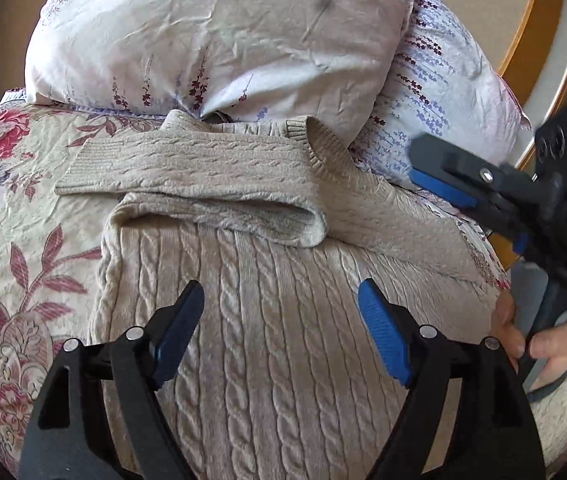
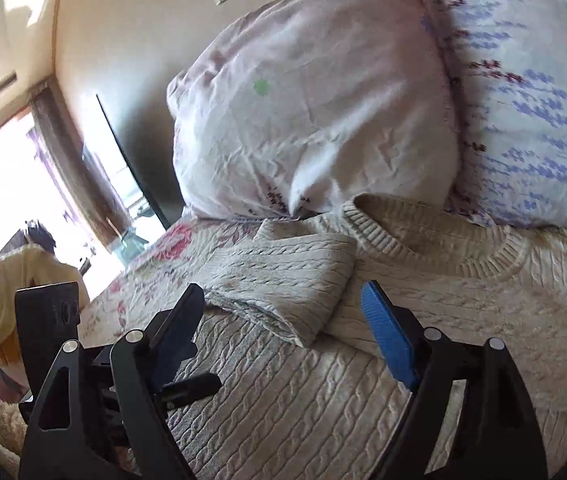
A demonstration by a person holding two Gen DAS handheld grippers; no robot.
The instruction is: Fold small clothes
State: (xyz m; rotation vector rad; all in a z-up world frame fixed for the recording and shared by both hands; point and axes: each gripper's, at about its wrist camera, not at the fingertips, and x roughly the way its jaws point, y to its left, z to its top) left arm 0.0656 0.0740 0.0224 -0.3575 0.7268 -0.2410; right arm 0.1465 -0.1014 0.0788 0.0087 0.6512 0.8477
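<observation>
Beige cable-knit sweater [image 1: 283, 300] lies flat on the floral bedspread [image 1: 15, 208], collar [image 2: 435, 248] at the far end against two pillows [image 1: 211, 36]. One sleeve [image 1: 203, 176] already folded across the chest; the right side looks unfolded, body fold likely still to do. Left hand-held gripper [image 1: 281, 320] hovers over the body, jaws apart, empty; right hand-held gripper [image 2: 283, 316] likewise apart, near the folded sleeve.

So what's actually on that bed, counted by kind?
Sweater: 1
Pillows: 2
Floral bedspread: 1
Grippers, left gripper and right gripper, both open: 2
Total: 6
</observation>
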